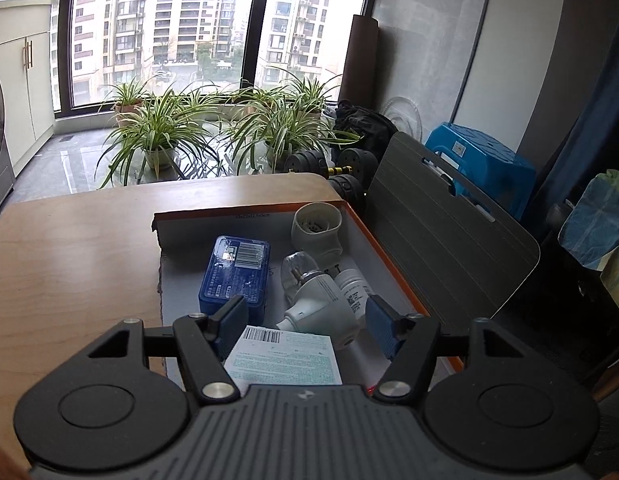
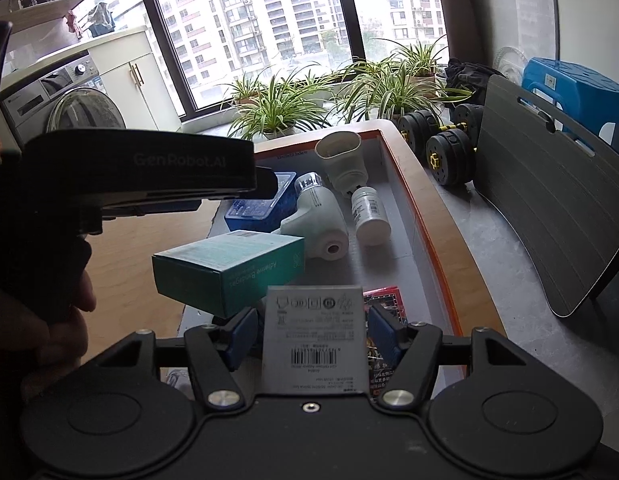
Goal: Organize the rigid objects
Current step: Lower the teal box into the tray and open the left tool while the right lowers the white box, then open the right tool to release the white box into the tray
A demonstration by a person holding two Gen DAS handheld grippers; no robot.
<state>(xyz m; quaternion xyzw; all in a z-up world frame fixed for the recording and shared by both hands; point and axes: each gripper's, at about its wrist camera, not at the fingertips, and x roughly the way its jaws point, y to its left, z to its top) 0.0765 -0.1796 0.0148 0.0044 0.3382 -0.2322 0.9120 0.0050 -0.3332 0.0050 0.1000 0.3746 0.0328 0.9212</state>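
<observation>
An orange-rimmed carton [image 1: 389, 264] on the wooden table holds a blue box [image 1: 235, 276], a white cup-shaped part [image 1: 315, 230], a clear bulb [image 1: 295, 270], a white handheld device [image 1: 321, 308] and a white bottle [image 1: 351, 288]. My left gripper [image 1: 307, 330] hovers over the carton's near end. It is open above a teal bandage box [image 1: 285, 356], with a clear gap at the right pad. My right gripper [image 2: 312, 336] is open around an upright grey barcode box [image 2: 315, 340], and its pads stand just off the box's sides. The teal box [image 2: 229, 276] lies tilted to the left of it.
A red printed packet [image 2: 383, 300] lies under the right finger. The left gripper's body [image 2: 149, 164] and a hand [image 2: 69, 320] fill the left of the right wrist view. A grey board [image 1: 449, 220] leans right of the table, with dumbbells [image 2: 441, 152] and potted plants [image 1: 157, 132] beyond.
</observation>
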